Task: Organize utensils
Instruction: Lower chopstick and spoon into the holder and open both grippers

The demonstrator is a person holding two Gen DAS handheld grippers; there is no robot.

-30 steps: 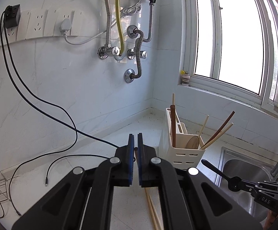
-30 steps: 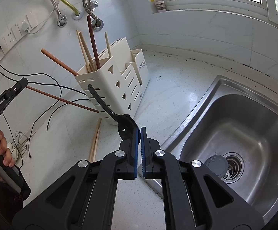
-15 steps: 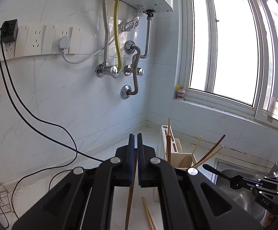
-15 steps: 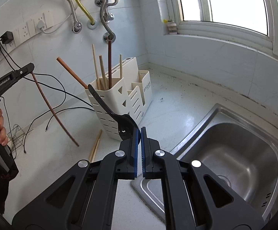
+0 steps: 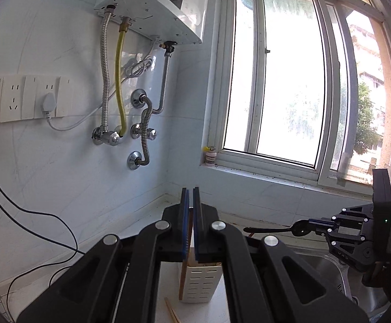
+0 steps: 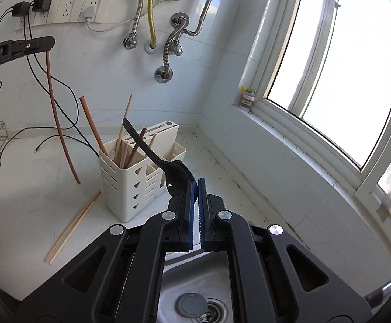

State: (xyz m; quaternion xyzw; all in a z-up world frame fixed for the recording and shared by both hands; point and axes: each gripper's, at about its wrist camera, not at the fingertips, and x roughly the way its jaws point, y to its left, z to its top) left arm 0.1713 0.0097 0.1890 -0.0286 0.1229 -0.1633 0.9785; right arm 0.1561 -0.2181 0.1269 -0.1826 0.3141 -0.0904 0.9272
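Right wrist view: right gripper (image 6: 195,188) clamps a black spoon (image 6: 177,173) near the cream caddy (image 6: 130,188); left gripper (image 6: 50,43) pinches a brown chopstick (image 6: 60,132) (hanging down), far left.

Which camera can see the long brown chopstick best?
The right wrist view. There the brown chopstick hangs full length from the left gripper, beside the white utensil holder. In the left wrist view only a thin brown sliver shows between that gripper's shut pads.
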